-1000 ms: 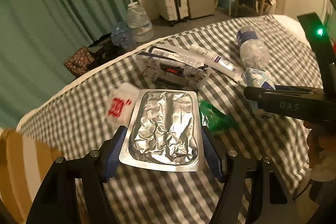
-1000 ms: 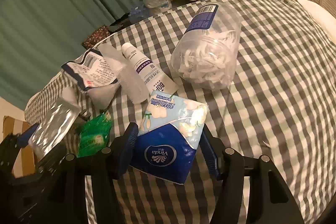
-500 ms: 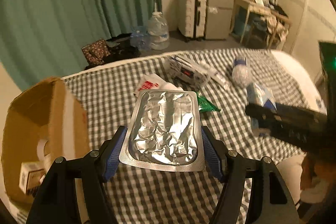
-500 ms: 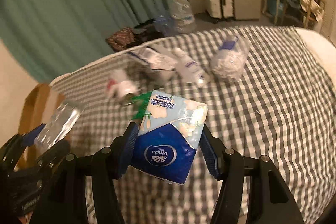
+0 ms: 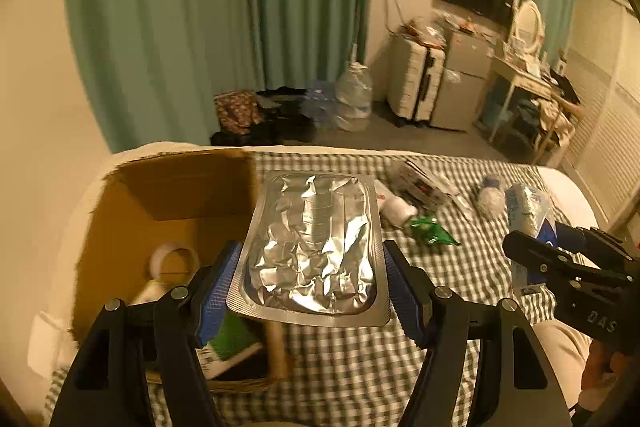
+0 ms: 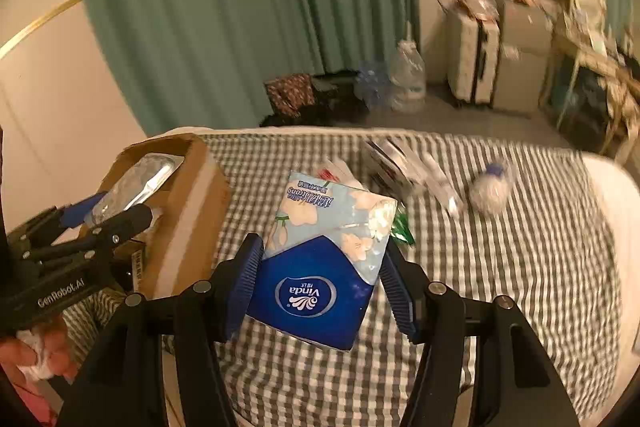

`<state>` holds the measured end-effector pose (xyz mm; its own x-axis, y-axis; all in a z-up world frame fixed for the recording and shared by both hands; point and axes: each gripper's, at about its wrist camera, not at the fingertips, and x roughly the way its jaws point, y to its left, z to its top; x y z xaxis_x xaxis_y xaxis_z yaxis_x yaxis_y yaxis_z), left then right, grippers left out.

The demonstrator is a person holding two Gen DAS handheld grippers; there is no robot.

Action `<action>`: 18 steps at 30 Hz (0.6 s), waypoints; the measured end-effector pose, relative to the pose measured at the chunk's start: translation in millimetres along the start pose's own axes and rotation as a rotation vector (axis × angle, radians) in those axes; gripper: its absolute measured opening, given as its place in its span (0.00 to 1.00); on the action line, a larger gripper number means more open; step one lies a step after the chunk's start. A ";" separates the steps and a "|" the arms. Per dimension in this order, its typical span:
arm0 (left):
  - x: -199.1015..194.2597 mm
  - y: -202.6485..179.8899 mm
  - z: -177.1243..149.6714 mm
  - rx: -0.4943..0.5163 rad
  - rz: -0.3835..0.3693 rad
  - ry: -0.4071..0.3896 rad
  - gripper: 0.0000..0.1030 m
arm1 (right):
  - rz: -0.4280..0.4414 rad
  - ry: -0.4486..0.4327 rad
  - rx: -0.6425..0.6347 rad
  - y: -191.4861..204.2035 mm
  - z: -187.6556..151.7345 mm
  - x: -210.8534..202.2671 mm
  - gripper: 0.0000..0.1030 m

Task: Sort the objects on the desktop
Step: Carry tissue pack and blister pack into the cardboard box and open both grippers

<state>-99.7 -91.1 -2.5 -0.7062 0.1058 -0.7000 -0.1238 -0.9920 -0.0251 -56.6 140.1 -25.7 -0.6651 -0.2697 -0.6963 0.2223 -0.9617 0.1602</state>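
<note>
My left gripper is shut on a silver foil blister pack and holds it in the air by the right wall of an open cardboard box. My right gripper is shut on a blue Vinda tissue pack, held above the checked bedspread to the right of the box. The left gripper with the foil pack also shows in the right wrist view, over the box. The right gripper shows at the right of the left wrist view.
The box holds a tape roll and a green-and-white packet. On the bedspread lie a green wrapper, a white bottle, a printed pouch and a clear jar. Water jugs and a suitcase stand on the floor beyond.
Both grippers have lifted and swung left with their loads. The cardboard box has come into view, and the left gripper now hangs at its edge. The items on the bed look farther away.
</note>
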 end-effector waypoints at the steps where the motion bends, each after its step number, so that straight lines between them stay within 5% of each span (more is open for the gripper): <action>1: -2.3 8.0 0.9 -0.008 0.012 -0.001 0.69 | 0.016 -0.003 -0.005 7.5 2.7 -1.0 0.57; 13: 12.9 103.5 -20.9 -0.093 0.169 0.058 0.69 | 0.115 0.041 -0.117 83.8 7.2 17.3 0.57; 15: 22.3 113.9 -28.2 -0.119 0.161 0.074 0.73 | 0.123 0.061 -0.131 89.3 5.5 24.5 0.57; 17: 29.3 120.1 -34.8 -0.139 0.179 0.092 0.92 | 0.124 0.069 -0.143 94.7 4.7 28.5 0.57; 18: 34.0 121.0 -36.0 -0.146 0.191 0.096 0.93 | 0.126 0.072 -0.150 98.0 4.8 30.7 0.57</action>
<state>-113.6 -210.1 -55.0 -0.6367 -0.0850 -0.7664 0.1123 -0.9935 0.0169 -58.7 37.3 -28.0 -0.5738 -0.3784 -0.7263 0.4078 -0.9011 0.1473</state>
